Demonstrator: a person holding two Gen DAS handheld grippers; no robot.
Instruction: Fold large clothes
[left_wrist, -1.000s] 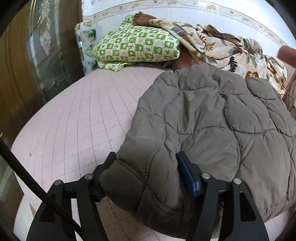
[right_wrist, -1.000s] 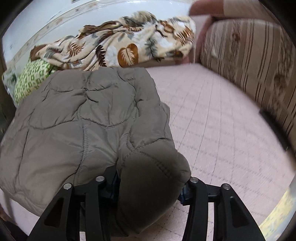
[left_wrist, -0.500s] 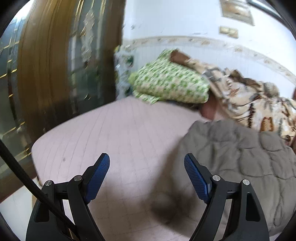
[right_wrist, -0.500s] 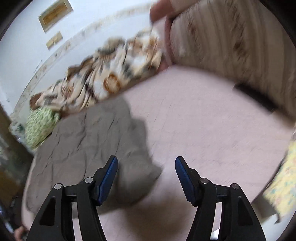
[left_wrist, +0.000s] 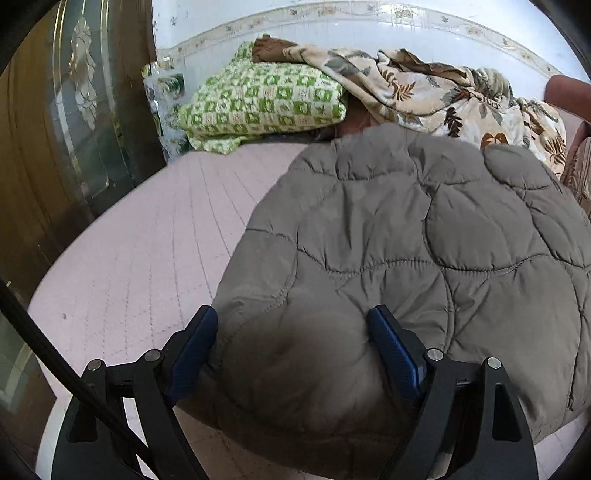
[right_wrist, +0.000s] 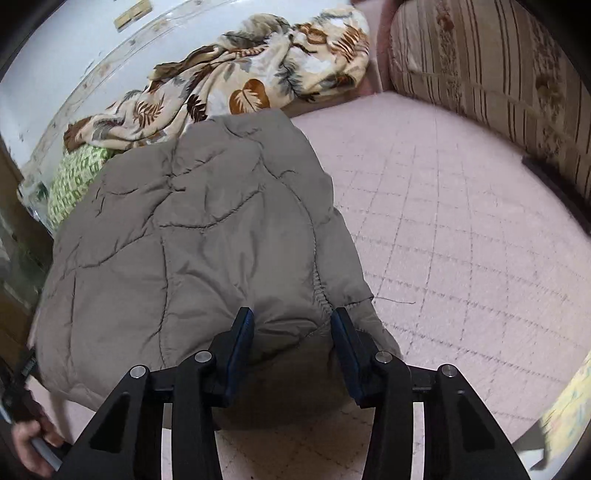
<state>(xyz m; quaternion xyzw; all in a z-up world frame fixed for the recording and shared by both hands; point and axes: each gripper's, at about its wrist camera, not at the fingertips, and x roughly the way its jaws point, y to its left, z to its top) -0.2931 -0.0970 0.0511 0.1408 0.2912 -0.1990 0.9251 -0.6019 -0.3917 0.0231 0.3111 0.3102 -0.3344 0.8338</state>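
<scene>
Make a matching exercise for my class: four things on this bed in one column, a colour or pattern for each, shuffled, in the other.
Things:
1. quilted jacket
2. pillow
3. blanket
4. bed cover

Looks:
A. green and white checks
B. pale pink with a grid of stitching
C. plain grey-brown
D. cream with brown leaves

Pairs: 1-C, 2-A, 3-D, 4-B

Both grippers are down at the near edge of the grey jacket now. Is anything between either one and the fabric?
Nothing visible. The left gripper and right gripper each have jacket fabric bulging between their fingers. The blanket and pillow lie at the bed's far end.
</scene>
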